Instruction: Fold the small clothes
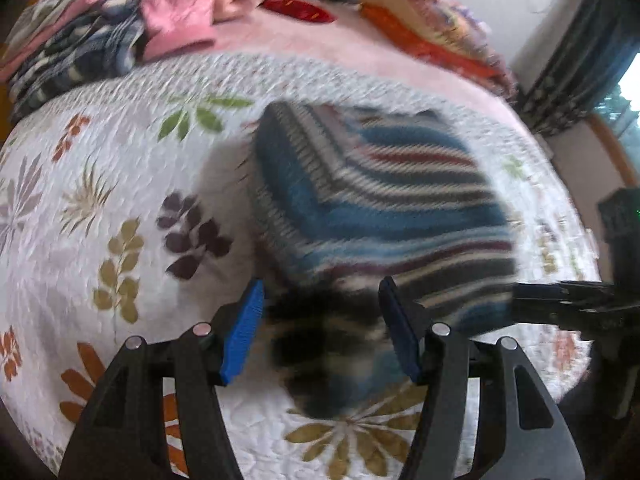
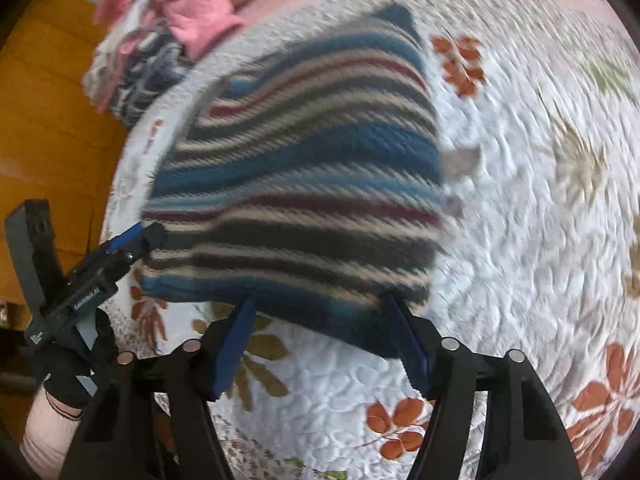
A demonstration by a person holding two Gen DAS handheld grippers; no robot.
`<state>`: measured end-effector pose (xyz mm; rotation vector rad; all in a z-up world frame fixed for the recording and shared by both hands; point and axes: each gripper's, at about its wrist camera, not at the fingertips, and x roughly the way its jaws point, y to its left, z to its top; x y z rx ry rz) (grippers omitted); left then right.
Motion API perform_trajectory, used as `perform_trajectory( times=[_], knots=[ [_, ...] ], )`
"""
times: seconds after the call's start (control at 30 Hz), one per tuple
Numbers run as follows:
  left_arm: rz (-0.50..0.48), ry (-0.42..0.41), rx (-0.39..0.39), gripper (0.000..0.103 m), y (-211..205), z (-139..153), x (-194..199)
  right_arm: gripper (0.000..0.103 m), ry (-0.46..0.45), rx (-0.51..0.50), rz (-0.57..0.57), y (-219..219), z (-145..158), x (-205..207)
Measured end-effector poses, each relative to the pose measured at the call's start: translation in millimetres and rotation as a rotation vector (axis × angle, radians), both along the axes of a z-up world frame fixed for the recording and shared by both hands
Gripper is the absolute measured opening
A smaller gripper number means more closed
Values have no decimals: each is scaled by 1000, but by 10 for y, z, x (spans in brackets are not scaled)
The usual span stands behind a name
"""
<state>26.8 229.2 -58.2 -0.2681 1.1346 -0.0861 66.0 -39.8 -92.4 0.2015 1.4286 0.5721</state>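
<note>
Both the left hand-held gripper (image 1: 322, 332) and the right hand-held gripper (image 2: 320, 344) stand with jaws apart at the near edge of a striped knit garment (image 2: 304, 184), already folded compact on the bed's floral quilt (image 1: 100, 184), while an unfolded pile of clothes (image 1: 120, 20) apparently awaits.

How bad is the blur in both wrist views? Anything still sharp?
Left wrist view: striped garment smeared by motion, quilt softer; left gripper itself crisp. Right wrist view: garment and quilt streaked, worst toward the right edge; right gripper sharp. Fisheye bends the bed edge in both.
</note>
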Motion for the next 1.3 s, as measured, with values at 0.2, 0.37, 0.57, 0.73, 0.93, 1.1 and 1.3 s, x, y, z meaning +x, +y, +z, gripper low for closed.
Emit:
perform_trajectory(
  times=[0.2,0.37,0.57,0.73,0.93,1.1,1.3],
  knots=[
    [9,64,32,66,58,-303,17,58,-23,-107,23,56,-200,-8],
    [41,80,-18,69,164,-319,-18,64,-55,-138,59,175,-163,-75],
    [64,56,-27,68,158,5,-131,70,-119,-76,2,61,193,-127],
    [112,34,-90,72,167,336,-350,86,-234,-104,-87,-120,549,-249],
    [136,9,-62,83,99,603,-681,90,-302,-194,-124,-160,726,-569],
    [131,-13,-12,89,22,743,-952,96,-335,-176,-154,-226,855,-853],
    [127,-15,21,90,-42,794,-1238,99,-378,-212,-159,-261,941,-1143]
  ],
)
